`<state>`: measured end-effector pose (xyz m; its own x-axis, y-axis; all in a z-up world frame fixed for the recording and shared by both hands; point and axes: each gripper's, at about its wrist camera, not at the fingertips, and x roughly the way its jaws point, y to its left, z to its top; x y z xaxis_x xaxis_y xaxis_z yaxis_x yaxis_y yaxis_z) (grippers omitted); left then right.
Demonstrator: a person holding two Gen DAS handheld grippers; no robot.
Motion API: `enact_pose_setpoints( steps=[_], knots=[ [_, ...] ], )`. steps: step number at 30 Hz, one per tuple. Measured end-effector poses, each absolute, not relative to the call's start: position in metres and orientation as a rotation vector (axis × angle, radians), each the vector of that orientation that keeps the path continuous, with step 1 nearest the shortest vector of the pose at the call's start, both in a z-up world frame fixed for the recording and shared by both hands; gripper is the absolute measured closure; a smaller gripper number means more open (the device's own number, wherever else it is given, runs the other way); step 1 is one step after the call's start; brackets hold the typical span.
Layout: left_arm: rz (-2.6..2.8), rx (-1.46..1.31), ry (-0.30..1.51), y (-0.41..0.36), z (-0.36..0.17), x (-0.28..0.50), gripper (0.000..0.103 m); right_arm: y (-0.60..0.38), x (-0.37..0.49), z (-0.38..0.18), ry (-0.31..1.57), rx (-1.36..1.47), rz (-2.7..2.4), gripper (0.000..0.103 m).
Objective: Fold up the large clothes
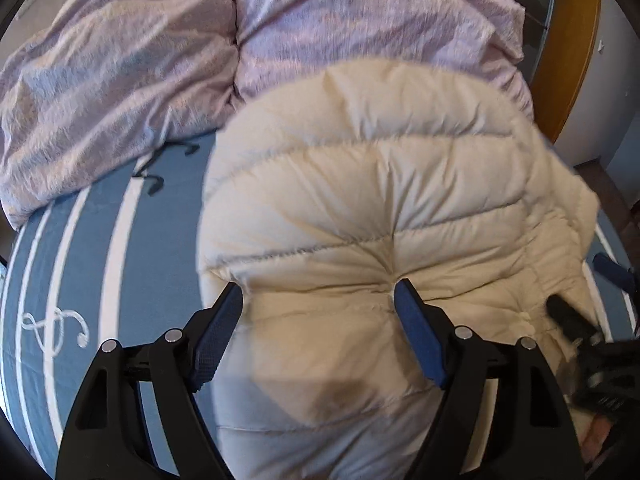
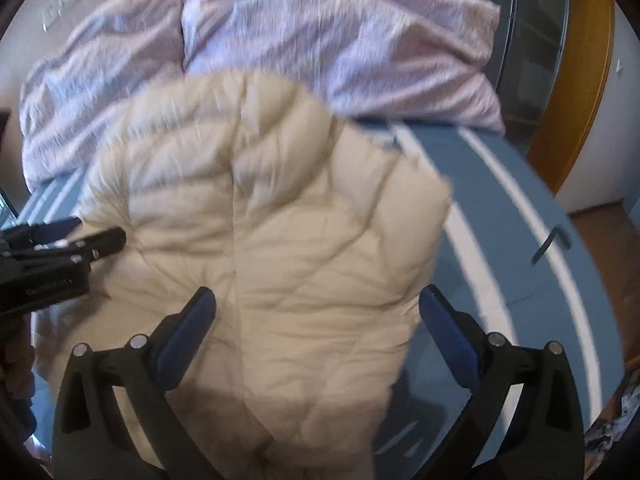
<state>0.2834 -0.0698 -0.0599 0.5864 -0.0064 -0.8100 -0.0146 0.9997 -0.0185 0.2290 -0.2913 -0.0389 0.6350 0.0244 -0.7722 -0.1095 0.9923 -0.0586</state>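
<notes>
A cream quilted puffer jacket [image 1: 360,184] lies on the blue and white striped bed sheet [image 1: 76,264]; it also shows in the right wrist view [image 2: 280,208]. My left gripper [image 1: 318,292] is open, its jaws spread wide over the jacket's near part, one fingertip [image 1: 402,292] pressing into the padding. My right gripper [image 2: 316,296] is open over the jacket's right part. The right gripper shows at the right edge of the left wrist view [image 1: 580,296], and the left gripper at the left edge of the right wrist view [image 2: 96,232]. Both views are motion-blurred.
Two crumpled pink duvets [image 1: 120,60] are heaped at the head of the bed [image 2: 320,32]. A wooden-framed door [image 1: 568,40] stands at the right. A wood floor [image 2: 600,232] lies beyond the bed's right edge. A dark strap [image 1: 156,168] lies on the sheet.
</notes>
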Motion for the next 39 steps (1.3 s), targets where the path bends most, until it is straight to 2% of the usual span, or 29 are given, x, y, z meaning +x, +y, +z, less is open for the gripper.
enact_pose_setpoints(
  steps=[7,11,18,39],
  knots=[
    [0.011,0.012,0.904,-0.063,-0.040,0.294,0.021,-0.280,0.244,0.005,0.814,-0.021,0.154,0.004],
    [0.033,0.050,0.921,-0.059,-0.047,0.310,0.020,-0.265,0.265,-0.012,0.860,-0.019,0.149,0.004],
    [0.022,0.094,0.914,-0.062,-0.063,0.322,0.013,-0.261,0.277,-0.054,0.930,-0.085,0.090,0.004],
    [0.018,-0.003,0.933,-0.062,-0.087,0.340,0.007,-0.271,0.289,-0.080,0.912,-0.037,0.082,0.002]
  ],
)
